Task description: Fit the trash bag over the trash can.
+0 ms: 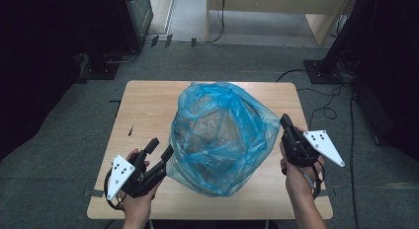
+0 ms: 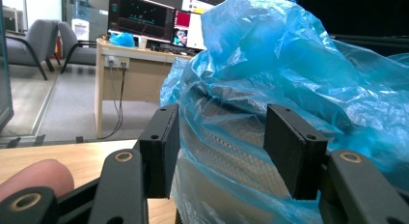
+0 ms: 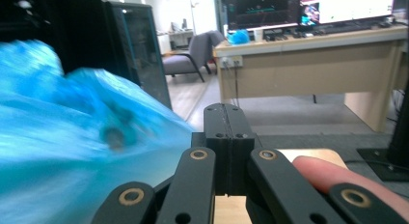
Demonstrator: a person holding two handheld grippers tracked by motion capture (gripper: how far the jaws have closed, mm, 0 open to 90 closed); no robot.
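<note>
The left gripper [image 1: 163, 151] sits at the near left of the table [image 1: 143, 98], held in the person's left hand [image 1: 136, 189]; its jaws stand part open, and in the left gripper view [image 2: 219, 147] the blue plastic bag [image 2: 299, 84] bulges into the gap between the two black pads; the left pad lies against the film, while the right pad seems to stand just clear of it, though whether the film is actually pinched cannot be told; a fingertip [image 2: 36, 178] shows at the lower left of that view.

The right gripper [image 1: 285, 122] is held at the near right of the table in the right hand [image 1: 296, 177]; its jaws are pressed fully together with nothing between them, as the right gripper view [image 3: 225, 119] shows plainly; it sits just beside the bag's right flank, and the high view cannot settle whether it touches the film; the grey three-cornered plate [image 1: 323, 145] points out to the right.

The bag [image 1: 220, 135] stands in the middle of the table between the two grippers; it is translucent and crinkled, and a darker, rounded bulk with a mesh-like surface [image 2: 231, 137] shows through it; in the right gripper view the bag [image 3: 72, 137] is blurred at the left.

Beyond the table lie grey carpet [image 1: 64, 140] and trailing cables [image 1: 321, 108]; a desk with monitors [image 3: 308, 55] and a grey chair [image 3: 190, 57] stand farther off.
</note>
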